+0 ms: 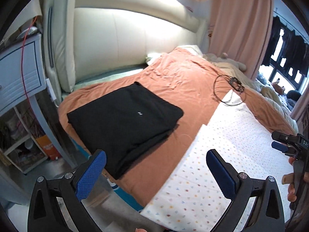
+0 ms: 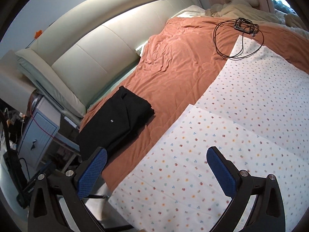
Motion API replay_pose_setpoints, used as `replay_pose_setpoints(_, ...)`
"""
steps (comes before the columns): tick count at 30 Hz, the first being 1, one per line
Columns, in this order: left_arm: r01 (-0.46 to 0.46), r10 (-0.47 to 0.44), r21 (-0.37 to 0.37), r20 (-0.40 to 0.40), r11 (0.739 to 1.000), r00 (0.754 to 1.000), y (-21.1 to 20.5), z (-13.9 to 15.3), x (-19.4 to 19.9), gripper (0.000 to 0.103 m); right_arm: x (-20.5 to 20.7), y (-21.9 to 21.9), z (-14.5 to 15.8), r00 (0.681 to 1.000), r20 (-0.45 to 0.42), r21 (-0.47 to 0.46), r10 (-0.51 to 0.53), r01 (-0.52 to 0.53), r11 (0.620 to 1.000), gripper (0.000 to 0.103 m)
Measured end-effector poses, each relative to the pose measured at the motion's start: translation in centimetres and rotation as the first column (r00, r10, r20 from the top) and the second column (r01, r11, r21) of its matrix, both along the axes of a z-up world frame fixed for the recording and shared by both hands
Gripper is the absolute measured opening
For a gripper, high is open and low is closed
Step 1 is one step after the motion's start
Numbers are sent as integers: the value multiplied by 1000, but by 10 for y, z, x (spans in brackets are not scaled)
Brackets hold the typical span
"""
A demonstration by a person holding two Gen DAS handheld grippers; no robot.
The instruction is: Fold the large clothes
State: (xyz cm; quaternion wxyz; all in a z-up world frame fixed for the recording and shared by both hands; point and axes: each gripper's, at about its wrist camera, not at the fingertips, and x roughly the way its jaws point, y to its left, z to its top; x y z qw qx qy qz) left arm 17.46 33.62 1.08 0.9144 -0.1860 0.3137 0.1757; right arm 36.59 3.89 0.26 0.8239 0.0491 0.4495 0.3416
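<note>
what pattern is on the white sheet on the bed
Small multicoloured flower dots on the white sheet, clearest in the right wrist view.

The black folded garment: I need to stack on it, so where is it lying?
The black folded garment lies on the orange blanket, left of the dotted white sheet, near the bedside cabinet.

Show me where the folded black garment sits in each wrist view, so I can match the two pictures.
Left wrist view: the folded black garment lies centre-left on the orange blanket, just beyond the left claw.
Right wrist view: the garment lies left of centre, near the bed's edge, beyond the right claw.
Shared landmark: the coiled black cable at the far corner of the dotted white sheet.
</note>
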Motion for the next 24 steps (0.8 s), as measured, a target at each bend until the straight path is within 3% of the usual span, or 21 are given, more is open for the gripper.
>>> replay_pose_setpoints(6,83,-84,29,29,996,996,-48,11,-3,103,-33,-47,20,995,103,-33,-19,23,999,103)
replay_pose_setpoints(12,153,-157,71,49,986,986,-95,18,-10,103,-58,-101,24,987,141,-35,-78,84,996,103)
replay_pose_setpoints(24,255,-268,134,94,958,959,-167,23,-64,103,-138,-192,22,941,251,-67,-225,249,966,103)
